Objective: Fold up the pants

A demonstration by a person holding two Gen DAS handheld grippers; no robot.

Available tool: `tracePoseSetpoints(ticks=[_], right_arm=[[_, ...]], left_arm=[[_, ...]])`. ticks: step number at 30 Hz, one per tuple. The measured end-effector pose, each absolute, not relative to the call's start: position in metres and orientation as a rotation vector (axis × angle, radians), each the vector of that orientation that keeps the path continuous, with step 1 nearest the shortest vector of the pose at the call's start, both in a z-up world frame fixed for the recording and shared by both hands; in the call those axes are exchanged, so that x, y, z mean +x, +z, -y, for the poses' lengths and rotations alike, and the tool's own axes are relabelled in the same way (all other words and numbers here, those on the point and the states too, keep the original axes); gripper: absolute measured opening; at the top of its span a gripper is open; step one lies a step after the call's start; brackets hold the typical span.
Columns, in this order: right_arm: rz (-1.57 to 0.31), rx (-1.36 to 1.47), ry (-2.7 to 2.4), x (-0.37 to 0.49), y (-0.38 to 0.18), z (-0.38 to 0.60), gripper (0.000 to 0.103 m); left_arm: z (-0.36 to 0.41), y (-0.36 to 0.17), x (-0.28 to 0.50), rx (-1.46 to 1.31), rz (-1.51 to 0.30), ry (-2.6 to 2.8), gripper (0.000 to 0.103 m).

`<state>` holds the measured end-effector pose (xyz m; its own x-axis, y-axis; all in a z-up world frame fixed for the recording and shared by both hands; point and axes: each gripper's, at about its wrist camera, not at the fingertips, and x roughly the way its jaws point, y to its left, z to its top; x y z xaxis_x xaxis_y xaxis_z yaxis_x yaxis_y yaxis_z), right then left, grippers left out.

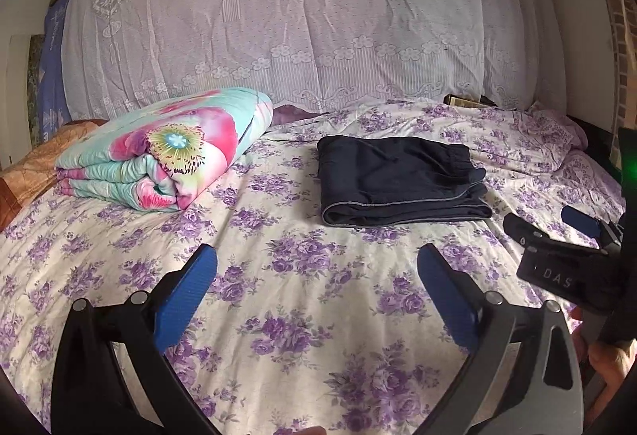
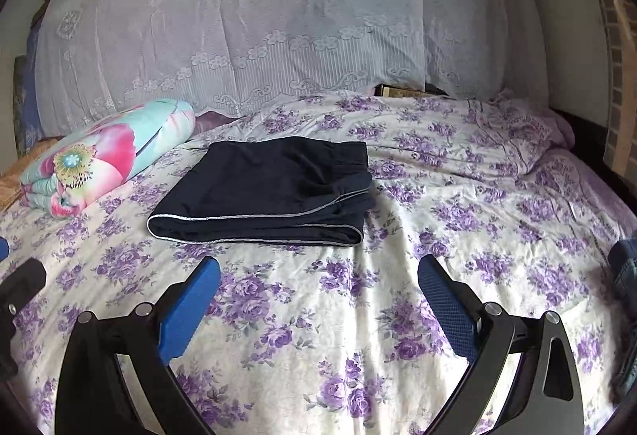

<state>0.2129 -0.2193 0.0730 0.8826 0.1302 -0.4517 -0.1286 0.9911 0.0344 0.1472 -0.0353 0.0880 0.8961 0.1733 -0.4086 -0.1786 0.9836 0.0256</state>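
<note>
From the left wrist, your left tongs (image 1: 316, 264) gape empty over the bed (image 1: 278, 276); one pair of dark pants (image 1: 398, 180) lies folded ahead, beside one rolled quilt (image 1: 159, 148). They look soft and light, so pinch the thick folded edge. From the right wrist, your right tongs (image 2: 318, 276) also stand apart, the pants (image 2: 270, 192) near but untouched.

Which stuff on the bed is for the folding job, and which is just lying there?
For the job:
pants, already folded
left gripper, open
right gripper, open

Just lying there:
flowery quilt, folded up
bedsheet
lace cover behind the bed
</note>
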Motion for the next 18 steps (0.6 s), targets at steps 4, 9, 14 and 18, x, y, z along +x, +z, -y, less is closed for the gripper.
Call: tracePoseSetpoints(ticks=[4, 9, 14, 18], right_arm=[[-0.484, 0.022, 0.135, 0.215, 0.071, 0.222, 0.099], [-0.485, 0.019, 0.136, 0.216, 0.071, 0.222, 0.099], [-0.486, 0.022, 0.134, 0.215, 0.071, 0.222, 0.099], [-0.49, 0.024, 0.139, 0.217, 0.069, 0.222, 0.099]], left_arm=[[0.041, 0.088, 0.144, 0.02, -0.397, 0.189, 0.098], [0.045, 0.088, 0.143, 0.036, -0.396, 0.195, 0.098], [0.045, 0.084, 0.148, 0.034, -0.426, 0.187, 0.098], [0.041, 0.081, 0.154, 0.005, -0.47, 0.149, 0.098]])
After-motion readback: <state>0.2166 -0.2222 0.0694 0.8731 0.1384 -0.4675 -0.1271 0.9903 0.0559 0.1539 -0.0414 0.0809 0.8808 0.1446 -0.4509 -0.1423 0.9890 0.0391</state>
